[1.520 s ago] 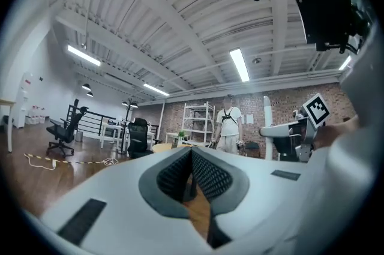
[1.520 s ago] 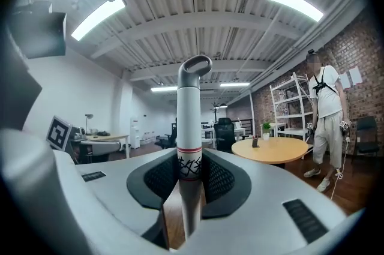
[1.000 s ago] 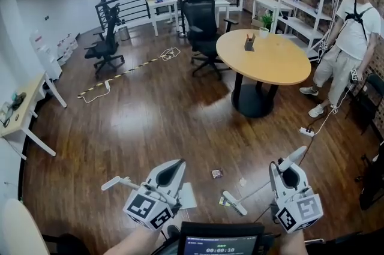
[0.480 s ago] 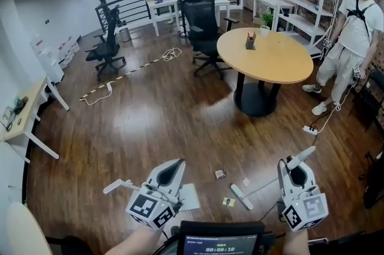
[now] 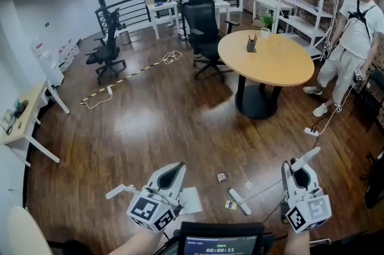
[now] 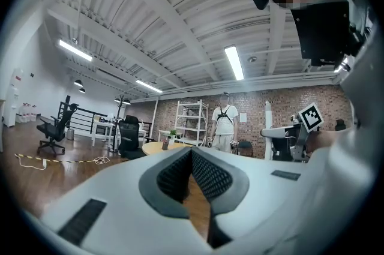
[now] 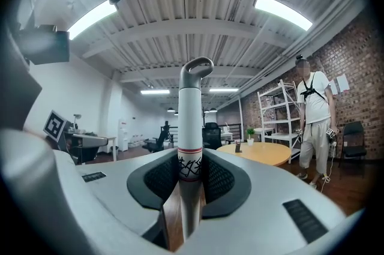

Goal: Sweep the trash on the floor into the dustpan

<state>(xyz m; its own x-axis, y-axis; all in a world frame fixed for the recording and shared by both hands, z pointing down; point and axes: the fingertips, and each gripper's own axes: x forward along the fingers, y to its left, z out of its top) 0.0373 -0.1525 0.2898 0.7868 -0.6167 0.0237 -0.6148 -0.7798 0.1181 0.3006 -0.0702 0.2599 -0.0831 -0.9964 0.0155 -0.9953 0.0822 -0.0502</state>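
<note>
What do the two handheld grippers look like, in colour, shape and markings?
The left gripper and the right gripper both have smooth light grey shells that narrow towards the jaws. Each carries a cube with black square markers on white faces. The jaw pads are dark grey with a fine ribbed texture.

The head view looks forward and steeply down onto the floor (image 5: pixel 150 128). Each gripper view rides low, tilted up toward the ceiling (image 6: pixel 180 26). All share the round surface (image 5: pixel 267 59) and standing person (image 5: pixel 354 32).
</note>
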